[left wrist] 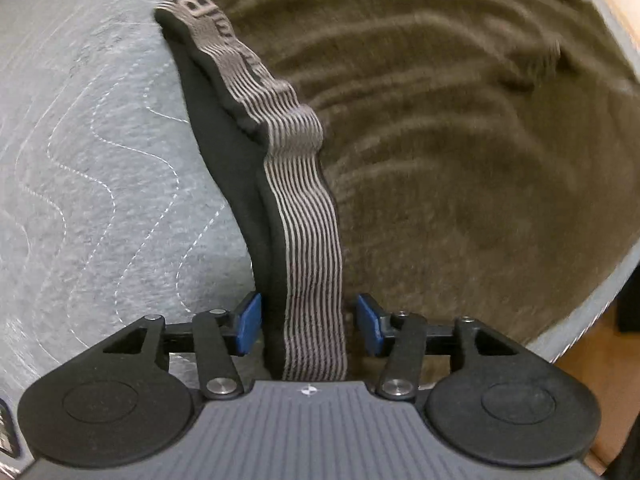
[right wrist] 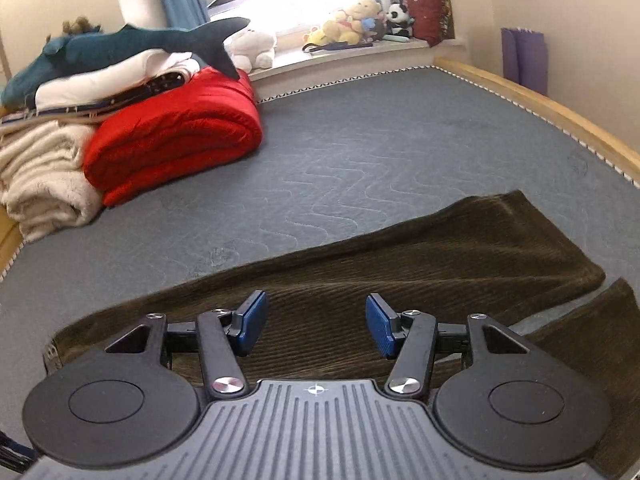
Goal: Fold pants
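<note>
Dark brown corduroy pants [left wrist: 460, 160] lie on a grey quilted mattress [left wrist: 80, 160]. Their striped grey elastic waistband [left wrist: 308, 220], with black lining [left wrist: 224, 152] beside it, stands up as a ridge and runs between the blue pads of my left gripper [left wrist: 308, 322]. The left gripper is open: the right pad [left wrist: 370, 324] stands clear of the band. In the right wrist view, my right gripper [right wrist: 316, 324] hovers open just above a pant leg [right wrist: 400, 264], with nothing between its pads. The other leg [right wrist: 592, 328] lies apart at the right.
A folded red quilt [right wrist: 176, 136], a cream blanket [right wrist: 44, 184] and a shark plush [right wrist: 120, 46] are stacked at the far left of the mattress [right wrist: 360, 152]. A wooden bed frame [right wrist: 540, 104] borders the right. Stuffed toys [right wrist: 356, 20] line the windowsill.
</note>
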`<action>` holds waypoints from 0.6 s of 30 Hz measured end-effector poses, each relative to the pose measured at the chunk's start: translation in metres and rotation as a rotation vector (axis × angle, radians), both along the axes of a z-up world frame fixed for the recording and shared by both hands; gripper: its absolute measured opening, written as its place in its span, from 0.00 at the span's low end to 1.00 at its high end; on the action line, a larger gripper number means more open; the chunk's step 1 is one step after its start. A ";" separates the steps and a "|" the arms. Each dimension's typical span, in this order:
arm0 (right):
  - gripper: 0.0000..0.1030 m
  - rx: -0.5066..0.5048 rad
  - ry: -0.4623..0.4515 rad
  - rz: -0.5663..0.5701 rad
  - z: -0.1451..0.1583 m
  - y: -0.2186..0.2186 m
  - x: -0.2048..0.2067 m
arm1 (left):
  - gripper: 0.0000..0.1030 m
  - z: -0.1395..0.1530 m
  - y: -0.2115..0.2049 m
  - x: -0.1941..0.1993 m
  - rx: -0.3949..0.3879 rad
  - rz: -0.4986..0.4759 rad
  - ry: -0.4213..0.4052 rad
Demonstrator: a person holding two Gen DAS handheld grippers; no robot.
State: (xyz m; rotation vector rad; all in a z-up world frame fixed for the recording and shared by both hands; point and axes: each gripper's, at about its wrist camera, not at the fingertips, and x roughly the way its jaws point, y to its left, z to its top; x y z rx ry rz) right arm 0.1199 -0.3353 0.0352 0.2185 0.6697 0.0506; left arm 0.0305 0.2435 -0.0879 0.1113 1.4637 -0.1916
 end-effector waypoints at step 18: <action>0.55 -0.018 -0.004 -0.061 -0.002 -0.016 -0.001 | 0.49 0.045 -0.027 -0.026 0.087 -0.145 -0.262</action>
